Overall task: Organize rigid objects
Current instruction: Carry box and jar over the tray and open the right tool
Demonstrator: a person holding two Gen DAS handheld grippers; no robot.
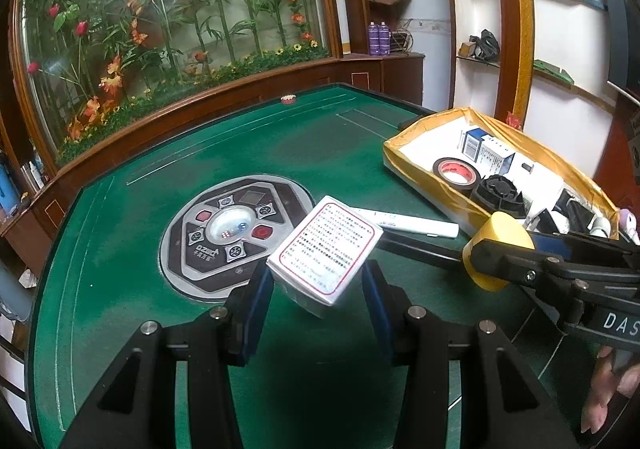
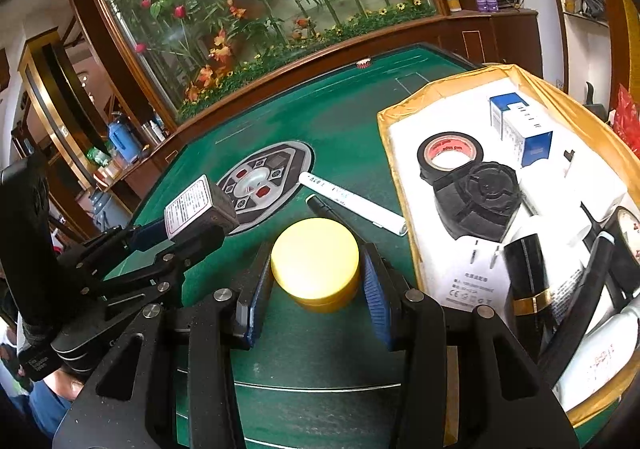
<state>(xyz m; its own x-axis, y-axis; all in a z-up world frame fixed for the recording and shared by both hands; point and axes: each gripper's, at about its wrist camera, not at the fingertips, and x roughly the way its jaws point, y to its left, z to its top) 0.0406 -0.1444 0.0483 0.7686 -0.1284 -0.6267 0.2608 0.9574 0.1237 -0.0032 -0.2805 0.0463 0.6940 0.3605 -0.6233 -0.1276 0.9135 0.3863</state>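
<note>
My left gripper (image 1: 318, 285) is shut on a small white box with red-framed print (image 1: 324, 249) and holds it tilted above the green table; the box also shows in the right wrist view (image 2: 200, 207). My right gripper (image 2: 316, 281) is shut on a round yellow container (image 2: 316, 261) above the table, left of the tray; the container also shows in the left wrist view (image 1: 498, 249). A white tube (image 2: 352, 205) and a black pen (image 2: 324, 207) lie on the felt.
A yellow-rimmed tray (image 2: 390, 153) at the right holds black tape (image 2: 450, 153), a black round part (image 2: 480, 201), a blue and white box (image 2: 520, 129) and several other items. A control panel (image 1: 236, 229) sits mid-table. A wooden rail and flower display stand behind.
</note>
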